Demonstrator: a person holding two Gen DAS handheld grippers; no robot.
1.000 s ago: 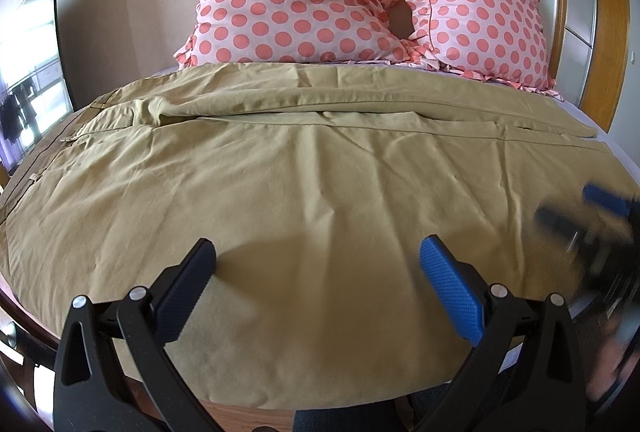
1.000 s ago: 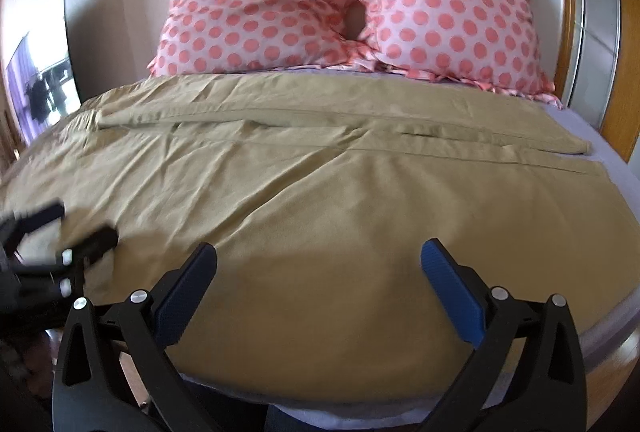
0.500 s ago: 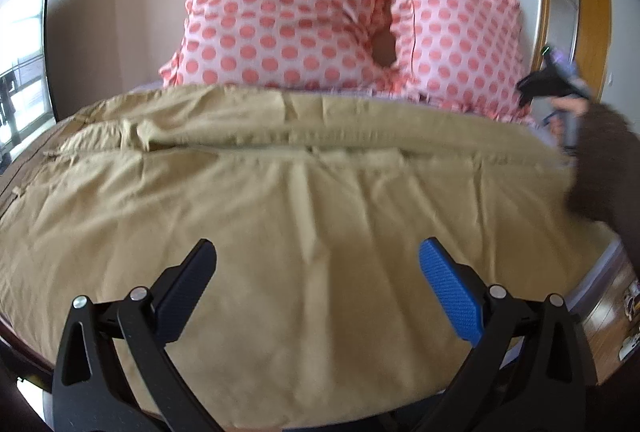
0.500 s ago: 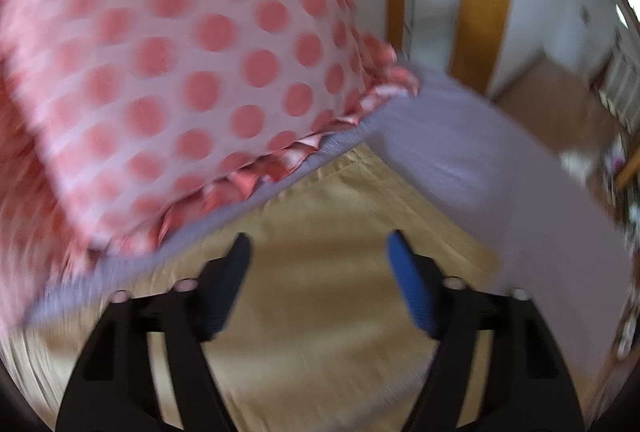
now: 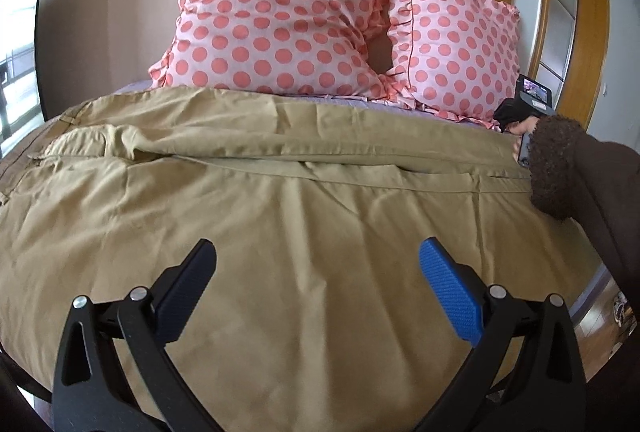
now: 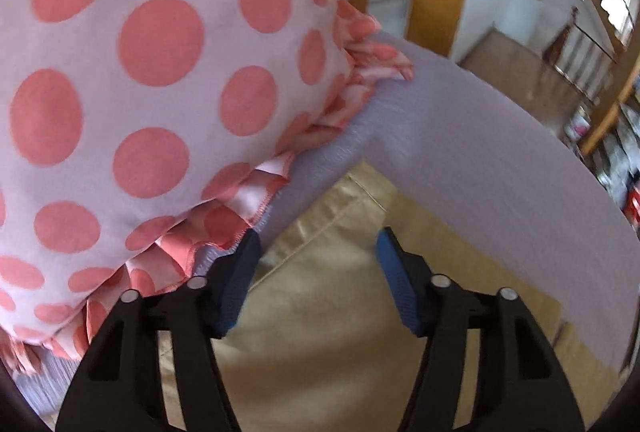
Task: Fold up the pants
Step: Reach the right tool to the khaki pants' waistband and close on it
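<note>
Pants: khaki pants (image 5: 256, 216) spread flat across the bed, waistband at the left in the left wrist view, legs running to the right; far leg lies next to the pillows.
Bed: lilac sheet (image 6: 472, 151) bare past the leg ends, rt side.
Pillows: two pink polka-dot pillows (image 5: 280, 19) at the headboard, frilled edge just beside the far hem.
Left tool: left tool (image 5: 318, 286) hovers over the near leg, approx mid-length; jaws wide apart, nothing between them, not touching the cloth as far as can be told.
Right tool: right tool (image 6: 316, 274) at the far leg's hem corner (image 6: 360, 187), next to the pillow frill; jaws parted w/ cloth below and between them, no pinch made. From the left wrist view only its back end and the person's brown-sleeved arm (image 5: 576, 171) show.
Step (judged): start of 1st fold — reaching for the far leg end to bring one leg over the other. No fold made yet; task looks near its beginning.
Next move needs: right tool to drop onto the hem edge and close on one cloth layer only, clear of the frill and sheet; left tool likely takes a matching grip nearer the waist.
Risk: catching sheet or pillow frill w/ the hem.
</note>
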